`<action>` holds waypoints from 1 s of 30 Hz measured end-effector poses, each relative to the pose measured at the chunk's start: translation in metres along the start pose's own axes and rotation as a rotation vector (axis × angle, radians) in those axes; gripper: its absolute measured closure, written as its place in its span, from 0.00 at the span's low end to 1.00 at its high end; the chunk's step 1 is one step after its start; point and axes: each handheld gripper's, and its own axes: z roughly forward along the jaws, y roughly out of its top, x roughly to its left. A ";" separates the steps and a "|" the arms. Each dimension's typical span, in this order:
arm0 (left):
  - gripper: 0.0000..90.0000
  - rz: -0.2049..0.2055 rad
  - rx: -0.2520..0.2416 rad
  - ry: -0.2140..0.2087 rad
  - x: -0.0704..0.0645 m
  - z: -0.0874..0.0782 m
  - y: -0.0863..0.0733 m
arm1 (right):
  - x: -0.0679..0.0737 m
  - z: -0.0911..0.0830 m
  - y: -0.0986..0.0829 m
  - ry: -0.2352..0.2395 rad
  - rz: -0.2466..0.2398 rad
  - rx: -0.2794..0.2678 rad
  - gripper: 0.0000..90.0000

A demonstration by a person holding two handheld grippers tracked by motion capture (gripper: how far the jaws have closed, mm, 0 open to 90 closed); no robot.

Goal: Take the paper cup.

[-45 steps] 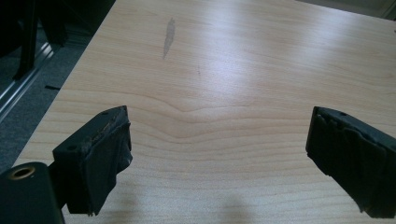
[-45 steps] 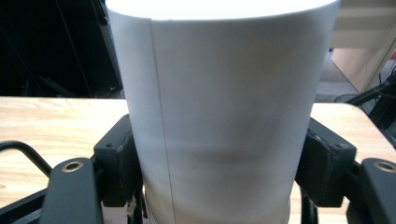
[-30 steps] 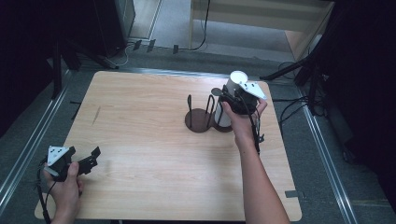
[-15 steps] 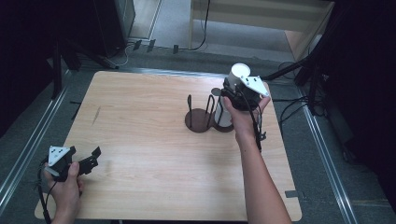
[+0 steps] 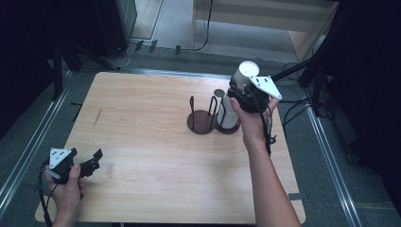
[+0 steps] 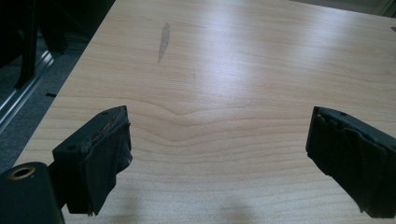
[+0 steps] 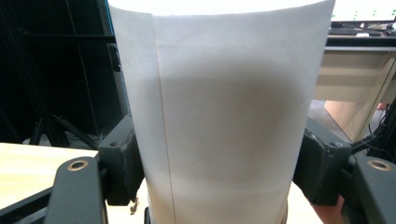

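Note:
A white paper cup is held upright above the right half of the wooden table. My right gripper is shut on it, one jaw pressing each side. Just below it another white cylinder stands on a dark round base, and I cannot tell whether the two touch. Beside that is a dark round stand with thin upright wire posts. My left gripper rests open near the table's front left corner, with bare wood between its jaws.
A small grey disc shows just behind the stand. A grey smudge marks the wood on the left. Metal rails run along both table sides, cables lie on the floor at right, and a wooden shelf stands behind.
The right gripper has lifted the white cup higher and a little to the right, away from the white cylinder beneath. The left gripper has stayed put.

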 end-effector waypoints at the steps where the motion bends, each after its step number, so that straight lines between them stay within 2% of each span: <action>1: 0.08 0.008 0.001 0.002 0.000 0.000 0.000 | -0.001 -0.004 0.002 0.006 -0.002 -0.004 0.31; 6: 0.07 0.011 0.000 0.005 -0.001 -0.001 0.000 | -0.003 -0.014 0.003 0.016 0.000 -0.002 0.31; 11: 0.02 0.019 0.005 -0.006 -0.001 -0.001 0.001 | -0.002 -0.022 -0.001 0.035 -0.005 0.002 0.31; 21: 0.00 0.029 0.010 -0.027 -0.001 -0.002 0.004 | -0.003 -0.045 -0.019 0.066 0.007 0.025 0.31; 26: 0.00 0.036 0.011 -0.062 -0.003 -0.001 0.008 | -0.006 -0.057 -0.029 0.068 0.005 0.030 0.31; 28: 0.00 0.019 0.007 -0.088 -0.006 -0.001 0.011 | -0.007 -0.060 -0.032 0.063 -0.009 0.030 0.31; 30: 0.00 0.032 0.007 -0.098 -0.009 -0.001 0.014 | -0.008 -0.066 -0.037 0.066 -0.012 0.035 0.31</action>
